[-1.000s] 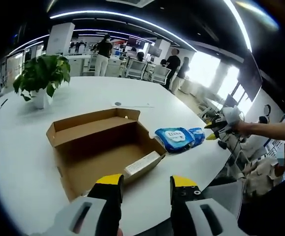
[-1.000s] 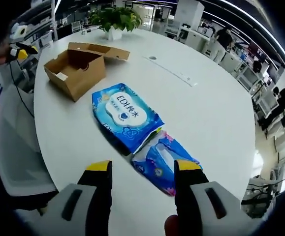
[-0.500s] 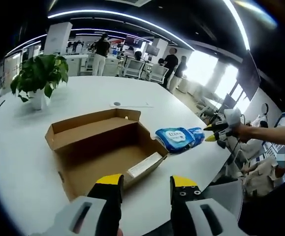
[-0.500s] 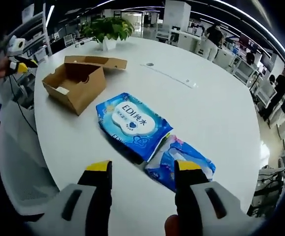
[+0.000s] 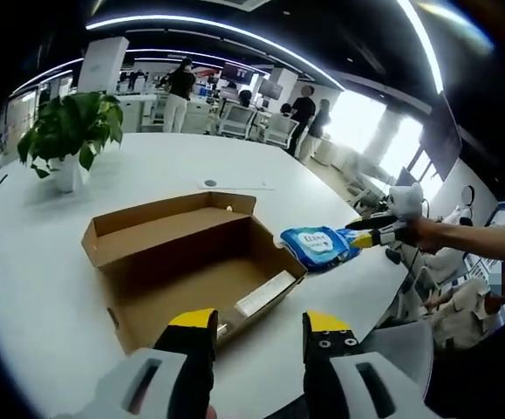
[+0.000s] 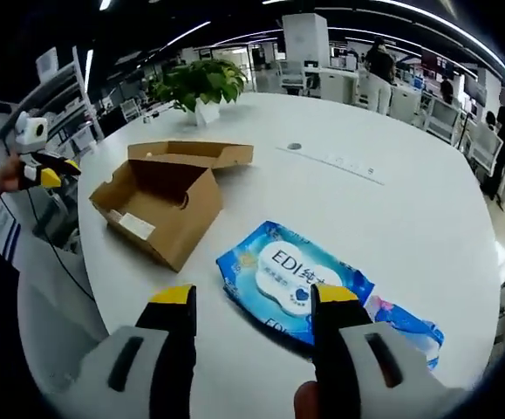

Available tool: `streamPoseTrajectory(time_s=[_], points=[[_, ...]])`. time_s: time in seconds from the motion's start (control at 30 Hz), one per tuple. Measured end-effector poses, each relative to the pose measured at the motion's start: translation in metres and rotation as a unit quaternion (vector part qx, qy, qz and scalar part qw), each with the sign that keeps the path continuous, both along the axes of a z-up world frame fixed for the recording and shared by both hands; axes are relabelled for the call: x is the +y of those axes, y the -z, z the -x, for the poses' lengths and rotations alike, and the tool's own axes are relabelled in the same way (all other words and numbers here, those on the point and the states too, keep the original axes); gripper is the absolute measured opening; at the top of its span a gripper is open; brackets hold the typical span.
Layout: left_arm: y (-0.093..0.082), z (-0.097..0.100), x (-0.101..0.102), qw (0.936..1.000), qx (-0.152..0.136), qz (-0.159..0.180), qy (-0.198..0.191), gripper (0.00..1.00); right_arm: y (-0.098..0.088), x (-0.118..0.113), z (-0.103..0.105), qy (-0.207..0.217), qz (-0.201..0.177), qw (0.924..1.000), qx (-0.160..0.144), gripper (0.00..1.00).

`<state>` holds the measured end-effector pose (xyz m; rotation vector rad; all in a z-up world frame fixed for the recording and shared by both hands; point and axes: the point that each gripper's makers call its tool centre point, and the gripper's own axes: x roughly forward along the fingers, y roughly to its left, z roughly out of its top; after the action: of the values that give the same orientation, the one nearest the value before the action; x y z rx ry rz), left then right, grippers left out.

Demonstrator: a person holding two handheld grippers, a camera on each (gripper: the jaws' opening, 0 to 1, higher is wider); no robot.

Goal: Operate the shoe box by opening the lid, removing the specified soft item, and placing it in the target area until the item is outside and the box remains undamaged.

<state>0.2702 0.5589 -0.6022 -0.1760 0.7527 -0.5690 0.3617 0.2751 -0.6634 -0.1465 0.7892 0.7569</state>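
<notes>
Each hand-held gripper has a pale grey moulded body with a dark oblong slot on each side, and two black jaws capped in yellow: the left hand-held gripper (image 5: 252, 321), the right hand-held gripper (image 6: 252, 297). Seen from the left gripper view, the right one shows a white box top and yellow-tipped black jaws

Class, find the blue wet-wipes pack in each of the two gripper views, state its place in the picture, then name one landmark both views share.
Left gripper view: the blue wet-wipes pack lies right of centre on the white table, just beyond the open shoe box's right end.
Right gripper view: the pack sits low and centre-right, just beyond that view's own jaw tips.
Shared landmark: the open shoe box, with the potted plant beyond it.
</notes>
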Motion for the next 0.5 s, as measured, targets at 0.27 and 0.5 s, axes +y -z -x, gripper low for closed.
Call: streamPoseTrajectory(time_s=[0.27, 0.5], points=[[0.006, -0.002, 0.014, 0.9999, 0.003, 0.009, -0.012, 0.4, 0.006, 0.039, -0.006, -0.035, -0.002, 0.9994, 0.007, 0.51], [0.011, -0.002, 0.027, 0.9996, 0.009, 0.016, -0.023, 0.4, 0.004, 0.068, -0.013, -0.053, -0.014, 0.9985, 0.009, 0.51]])
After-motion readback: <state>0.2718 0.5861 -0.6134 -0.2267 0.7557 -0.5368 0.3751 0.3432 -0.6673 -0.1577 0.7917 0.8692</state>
